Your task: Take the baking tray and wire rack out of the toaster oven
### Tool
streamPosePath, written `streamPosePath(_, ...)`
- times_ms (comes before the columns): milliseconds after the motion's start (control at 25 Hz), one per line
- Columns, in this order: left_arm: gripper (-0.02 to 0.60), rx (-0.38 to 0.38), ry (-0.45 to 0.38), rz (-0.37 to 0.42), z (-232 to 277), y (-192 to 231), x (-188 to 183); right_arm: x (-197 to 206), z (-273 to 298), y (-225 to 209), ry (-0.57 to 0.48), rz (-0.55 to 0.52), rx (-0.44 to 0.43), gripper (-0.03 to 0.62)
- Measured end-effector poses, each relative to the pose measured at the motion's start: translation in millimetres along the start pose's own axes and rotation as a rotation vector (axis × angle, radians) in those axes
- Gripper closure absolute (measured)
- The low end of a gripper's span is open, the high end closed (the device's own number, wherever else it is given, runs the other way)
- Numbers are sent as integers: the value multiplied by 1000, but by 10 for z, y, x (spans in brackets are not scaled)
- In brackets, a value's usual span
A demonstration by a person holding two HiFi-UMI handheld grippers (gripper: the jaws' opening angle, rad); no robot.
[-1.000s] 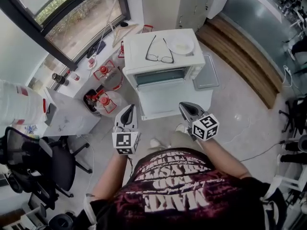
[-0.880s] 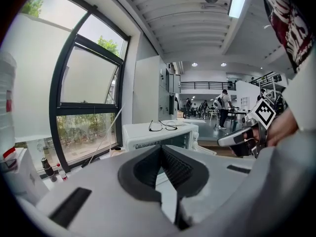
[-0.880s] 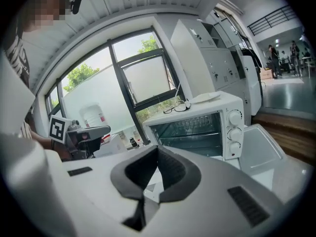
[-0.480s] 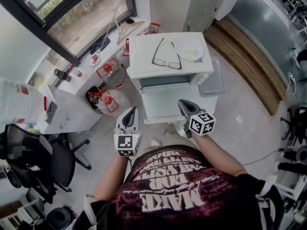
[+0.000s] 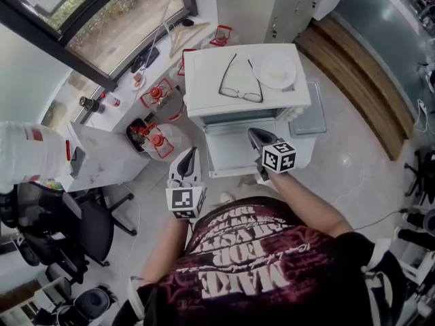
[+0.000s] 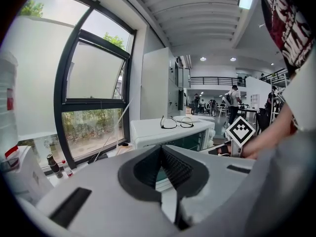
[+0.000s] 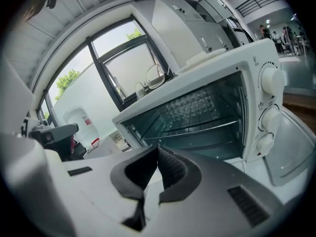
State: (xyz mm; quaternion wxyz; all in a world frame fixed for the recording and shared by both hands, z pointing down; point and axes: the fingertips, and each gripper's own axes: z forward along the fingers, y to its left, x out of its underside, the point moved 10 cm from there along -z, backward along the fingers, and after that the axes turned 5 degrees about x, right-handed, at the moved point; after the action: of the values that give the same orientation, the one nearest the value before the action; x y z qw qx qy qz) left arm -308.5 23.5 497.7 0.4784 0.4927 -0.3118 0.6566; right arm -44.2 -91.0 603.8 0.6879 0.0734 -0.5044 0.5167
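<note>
The white toaster oven (image 5: 246, 80) stands in front of me with its door (image 5: 234, 151) folded down. In the right gripper view its dark cavity (image 7: 197, 117) faces me, with the wire rack (image 7: 195, 105) across it. Below the rack runs a metal rail (image 7: 197, 131); I cannot tell if that is the baking tray. My right gripper (image 5: 253, 134) (image 7: 158, 149) is shut and empty, hovering over the open door just short of the cavity. My left gripper (image 5: 192, 152) (image 6: 160, 149) is shut and empty, left of the door and farther back. In its view the oven (image 6: 173, 132) lies ahead.
Black glasses (image 5: 241, 83) and a white plate (image 5: 275, 70) lie on the oven's top. A grey tray (image 5: 309, 111) lies on the floor at its right. Red-topped containers (image 5: 153, 138) crowd the floor at its left. A white table (image 5: 102, 158) and an office chair (image 5: 61, 229) stand at my left.
Both grippers have moved toward the oven. The right one went farther and lower and now hangs over the open door. The left one only edged forward.
</note>
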Motion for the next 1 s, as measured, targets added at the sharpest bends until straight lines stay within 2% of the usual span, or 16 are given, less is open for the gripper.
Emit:
streamPosePath(160, 575, -2, 22, -10, 84, -10, 47, -9, 226, -177, 26, 66, 22, 589)
streamPosePath(240, 575, 0, 32, -16, 124, -33, 66, -22, 326, -266, 31, 135, 28, 588)
streamPosePath(480, 575, -18, 41, -23, 158, -53, 55, -71, 508, -405, 1, 306, -4, 490)
streamPosePath(680, 575, -49, 47, -22, 89, -12, 32, -75, 637, -467, -37, 512, 4, 418)
streamPosePath(840, 575, -68, 53, -29, 35, -27, 61, -124, 714, -530, -82, 570, 16, 407)
streamPosePath(1000, 575, -59, 56, -22, -1, -81, 83, -104, 804, -574, -100, 649, 14, 425)
